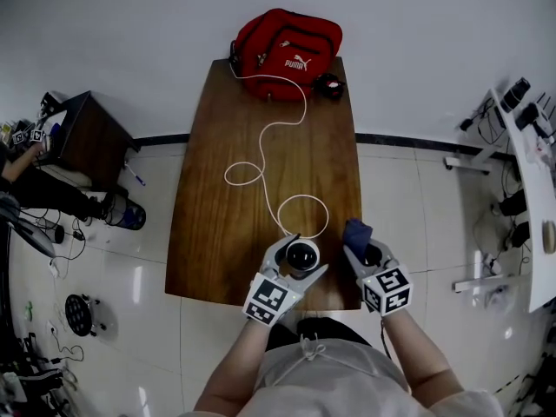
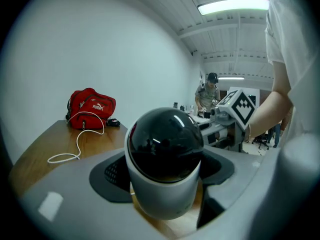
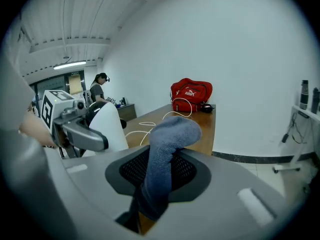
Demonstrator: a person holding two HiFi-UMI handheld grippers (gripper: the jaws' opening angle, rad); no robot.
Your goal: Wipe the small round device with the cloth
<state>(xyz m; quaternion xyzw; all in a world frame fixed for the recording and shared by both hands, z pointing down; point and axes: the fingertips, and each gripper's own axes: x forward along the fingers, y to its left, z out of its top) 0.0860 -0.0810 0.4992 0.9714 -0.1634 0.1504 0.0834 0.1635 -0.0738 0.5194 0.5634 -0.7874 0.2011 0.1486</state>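
The small round device [image 1: 302, 255] is white with a glossy black dome [image 2: 166, 144]. It sits near the table's front edge, and my left gripper [image 1: 300, 266] is shut on it. A white cable [image 1: 276, 163] runs from the device toward the back. My right gripper [image 1: 363, 252] is shut on a folded blue-grey cloth [image 3: 165, 154], whose end sticks up above the jaws [image 1: 357, 231]. The cloth is a short way right of the device and apart from it. In the right gripper view the device's white body [image 3: 110, 126] shows at left.
The wooden table [image 1: 226, 207] carries a red bag [image 1: 287, 52] and a small dark object [image 1: 329, 85] at its far end. A dark cabinet [image 1: 82, 137] stands left on the tiled floor, with cables nearby. A person stands in the background [image 3: 98, 91].
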